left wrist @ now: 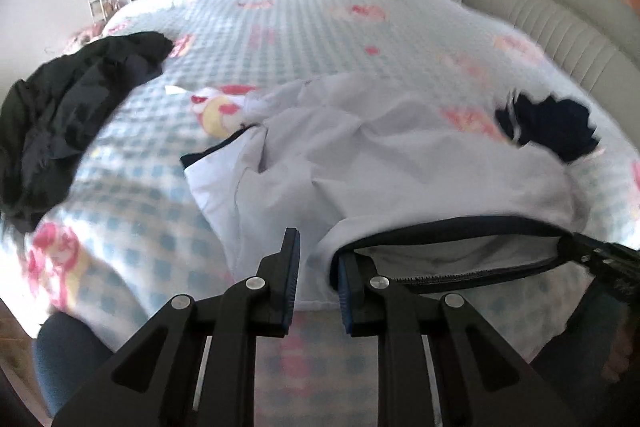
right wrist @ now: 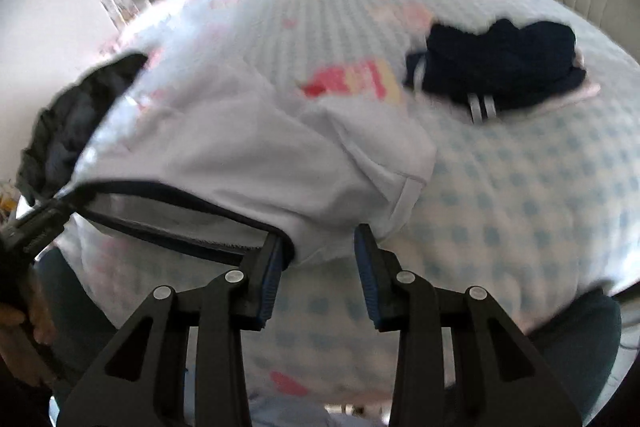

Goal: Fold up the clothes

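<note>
A white jacket (left wrist: 400,147) with a dark zipper edge (left wrist: 460,223) lies rumpled on the bed, its near edge raised and stretched between both grippers. My left gripper (left wrist: 317,251) is shut on a bunch of its white cloth at one end of the zipper edge. In the right wrist view that gripper (right wrist: 52,213) shows at the left. My right gripper (right wrist: 319,237) grips the jacket (right wrist: 240,155) at the other end, with cloth filling the gap between its blue pads. It appears in the left wrist view at the right (left wrist: 588,253).
The bed (left wrist: 280,19) has a blue checked spread with pink prints. A black garment heap (left wrist: 80,99) lies at its left. A navy garment with white stripes (right wrist: 500,67) lies at the right, near the padded headboard (left wrist: 560,27). A door and a shelf stand beyond.
</note>
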`<state>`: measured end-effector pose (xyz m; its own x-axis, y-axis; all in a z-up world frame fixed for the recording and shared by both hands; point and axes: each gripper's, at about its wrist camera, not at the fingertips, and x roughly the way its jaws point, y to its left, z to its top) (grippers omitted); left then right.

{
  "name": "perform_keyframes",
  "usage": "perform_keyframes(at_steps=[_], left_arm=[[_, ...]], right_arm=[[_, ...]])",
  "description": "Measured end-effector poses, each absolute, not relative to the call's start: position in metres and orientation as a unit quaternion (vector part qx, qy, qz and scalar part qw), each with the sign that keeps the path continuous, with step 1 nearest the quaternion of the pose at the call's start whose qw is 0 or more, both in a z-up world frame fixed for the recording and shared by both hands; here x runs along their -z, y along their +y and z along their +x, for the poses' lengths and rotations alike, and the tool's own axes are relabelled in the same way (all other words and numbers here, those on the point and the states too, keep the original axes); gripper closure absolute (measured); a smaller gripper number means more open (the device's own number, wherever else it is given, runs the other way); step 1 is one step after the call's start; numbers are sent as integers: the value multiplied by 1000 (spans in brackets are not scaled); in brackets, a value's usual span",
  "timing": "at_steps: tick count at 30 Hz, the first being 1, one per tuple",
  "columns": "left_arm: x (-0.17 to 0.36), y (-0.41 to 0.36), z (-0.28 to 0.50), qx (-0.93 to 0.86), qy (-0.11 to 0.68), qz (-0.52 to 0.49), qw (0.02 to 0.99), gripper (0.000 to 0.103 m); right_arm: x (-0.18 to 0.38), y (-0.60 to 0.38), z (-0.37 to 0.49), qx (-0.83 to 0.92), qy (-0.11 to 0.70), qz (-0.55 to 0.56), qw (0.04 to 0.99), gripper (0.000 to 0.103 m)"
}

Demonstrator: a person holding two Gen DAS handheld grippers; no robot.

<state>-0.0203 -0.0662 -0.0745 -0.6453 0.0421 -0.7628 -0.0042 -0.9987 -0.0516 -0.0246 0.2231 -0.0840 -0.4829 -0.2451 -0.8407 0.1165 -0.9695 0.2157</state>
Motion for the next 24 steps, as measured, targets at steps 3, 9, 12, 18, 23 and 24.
perform_keyframes(at_steps=[3, 9, 12, 18, 23, 24], left_arm=[[72, -67, -13, -905, -22, -424, 19, 82], [91, -70, -17, -886, -42, -462, 11, 79], [88, -73, -12, -897, -56, -438, 5, 59], [119, -68, -25, -868, -76, -488, 41, 57], [140, -58, -25, -858, -72, -508, 37, 51], [143, -56, -25, -857, -68, -510, 29, 51]], right_arm=[[76, 226, -18, 864, -78, 483, 117, 68], [90, 228, -18, 860, -47, 502, 82, 63], [88, 233, -12, 861, -47, 500, 81, 51], [104, 229, -17, 847, -62, 521, 92, 54], [111, 219, -18, 846, -52, 522, 96, 54], [112, 219, -19, 847, -52, 521, 92, 54]])
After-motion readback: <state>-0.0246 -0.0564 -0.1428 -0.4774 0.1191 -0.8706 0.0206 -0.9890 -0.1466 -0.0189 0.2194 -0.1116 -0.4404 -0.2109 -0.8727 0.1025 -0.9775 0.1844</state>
